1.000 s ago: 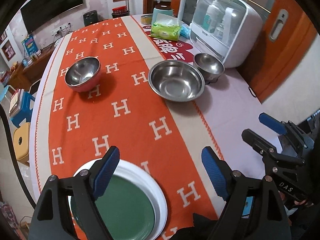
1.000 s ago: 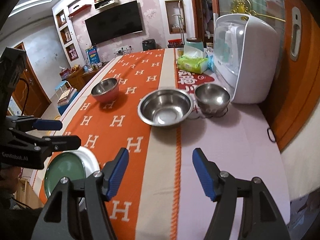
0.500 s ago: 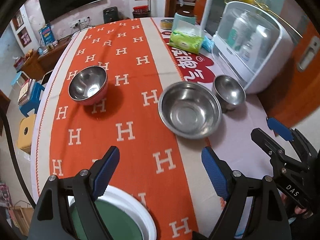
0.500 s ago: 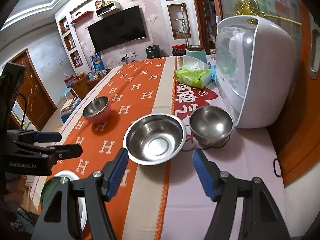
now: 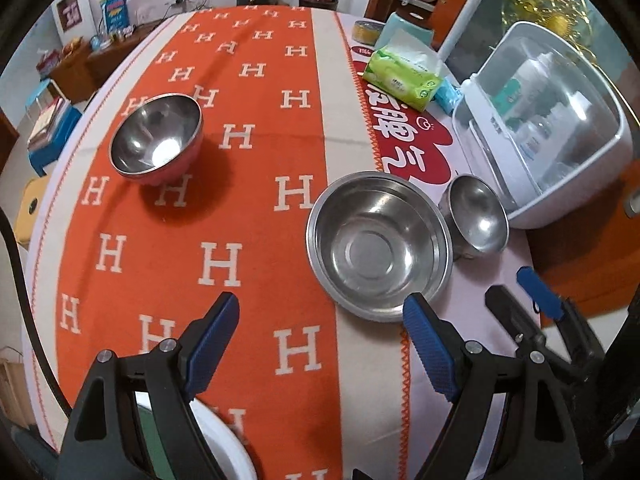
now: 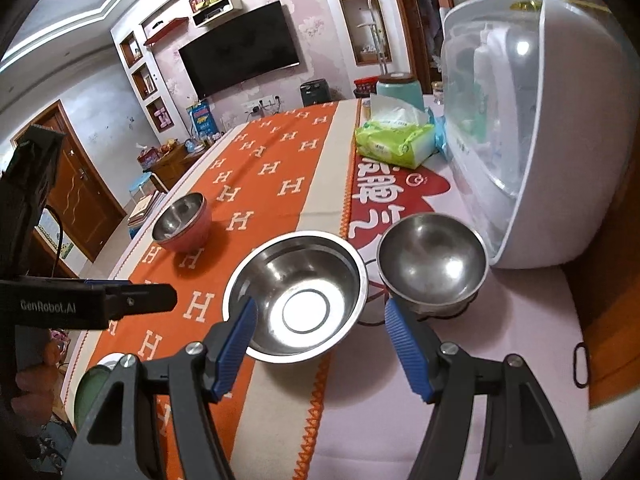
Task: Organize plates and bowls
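Observation:
A wide steel bowl [image 5: 378,240] sits mid-table; it also shows in the right wrist view [image 6: 298,294]. A smaller steel bowl [image 5: 476,214] stands just right of it, seen too in the right wrist view [image 6: 432,262]. A red-sided steel bowl [image 5: 156,138] sits far left, also in the right wrist view [image 6: 182,222]. A green plate with a white rim [image 5: 224,448] lies under my left gripper [image 5: 320,338], which is open and empty. My right gripper [image 6: 320,338] is open and empty, just short of the wide bowl.
A white cabinet with a clear lid [image 5: 548,132] stands at the right edge, close behind the small bowl. A green tissue pack [image 5: 404,76] and a teal jar [image 6: 400,88] lie further back. An orange H-patterned cloth [image 5: 248,184] covers the table.
Both grippers have moved forward over the table toward the bowls. The green plate has slid to the bottom of the left view. Nothing was picked up.

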`<state>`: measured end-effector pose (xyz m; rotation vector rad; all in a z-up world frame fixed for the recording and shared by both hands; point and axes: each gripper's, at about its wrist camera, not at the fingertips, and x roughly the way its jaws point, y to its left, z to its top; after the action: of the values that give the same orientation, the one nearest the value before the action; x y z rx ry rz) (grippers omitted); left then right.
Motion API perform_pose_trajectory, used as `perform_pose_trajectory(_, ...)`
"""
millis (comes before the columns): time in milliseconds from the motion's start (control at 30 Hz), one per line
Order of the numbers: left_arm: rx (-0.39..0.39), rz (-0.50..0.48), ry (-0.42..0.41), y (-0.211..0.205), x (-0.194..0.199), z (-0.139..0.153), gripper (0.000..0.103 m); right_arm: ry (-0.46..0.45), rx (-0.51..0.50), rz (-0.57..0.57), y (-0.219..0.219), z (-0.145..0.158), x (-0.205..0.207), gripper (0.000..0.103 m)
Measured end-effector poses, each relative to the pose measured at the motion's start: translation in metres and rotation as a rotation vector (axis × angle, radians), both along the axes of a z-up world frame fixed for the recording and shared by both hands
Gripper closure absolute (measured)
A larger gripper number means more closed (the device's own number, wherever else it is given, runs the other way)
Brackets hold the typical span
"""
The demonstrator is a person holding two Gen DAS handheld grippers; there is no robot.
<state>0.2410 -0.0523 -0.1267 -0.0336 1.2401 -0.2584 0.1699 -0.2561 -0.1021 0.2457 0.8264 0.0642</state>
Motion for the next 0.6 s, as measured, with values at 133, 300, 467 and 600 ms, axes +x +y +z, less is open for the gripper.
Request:
perform_pose_trajectory(133, 0.002, 0.017, 0.026, -0.009, 0.009, -0.015, 0.020, 0.026, 0.028, 0.012, 0.000, -0.018, 0.009, 0.036)
perform_pose_trajectory(300, 0.005, 0.036, 0.072, -0.016, 0.021, -0.039, 0.020, 0.027, 0.017, 0.010, 0.001, -0.035, 0.017, 0.036)
perform_pose_trajectory(467, 0.001, 0.047, 0.109, -0.020, 0.028, -0.060, 0.020, 0.048, 0.039, 0.001, -0.003, -0.052, 0.025, 0.036)
perform_pose_trajectory(600, 0.028, 0.053, 0.133, -0.024, 0.034, -0.077, 0.025, 0.071, 0.069, -0.027, -0.006, -0.066, 0.028, 0.036)
